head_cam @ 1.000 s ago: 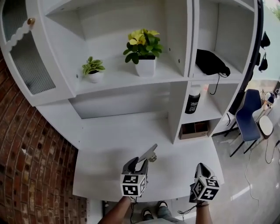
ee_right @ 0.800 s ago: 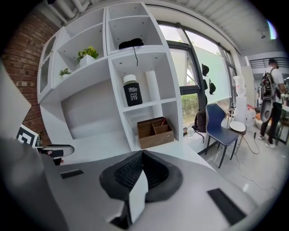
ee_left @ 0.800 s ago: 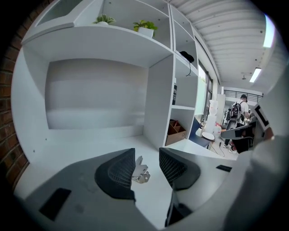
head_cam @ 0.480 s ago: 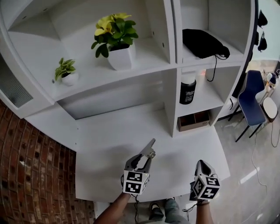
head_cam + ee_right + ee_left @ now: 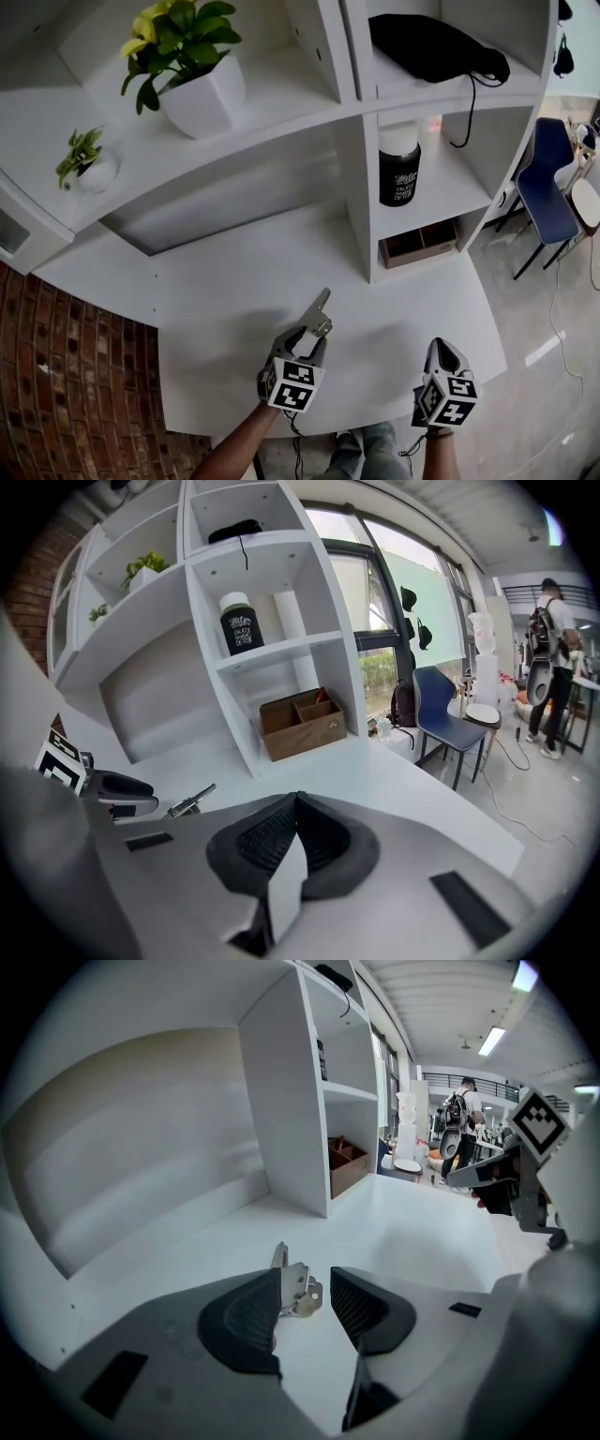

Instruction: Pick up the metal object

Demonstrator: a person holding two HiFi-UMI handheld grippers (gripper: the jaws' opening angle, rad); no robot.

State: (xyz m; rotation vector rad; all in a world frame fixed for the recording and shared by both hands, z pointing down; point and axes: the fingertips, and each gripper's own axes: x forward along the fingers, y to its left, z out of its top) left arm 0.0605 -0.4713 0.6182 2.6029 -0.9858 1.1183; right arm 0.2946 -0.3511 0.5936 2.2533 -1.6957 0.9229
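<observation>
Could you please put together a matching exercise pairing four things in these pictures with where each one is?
Things:
1. metal object
2. bag
3. canister
4. wooden box

Places:
A. compartment at desk level, right side
B. between the open jaws of the left gripper
C. highest shelf in view, right side
D. shelf just below the bag

Pairs: 1-B, 2-C, 3-D, 4-A
</observation>
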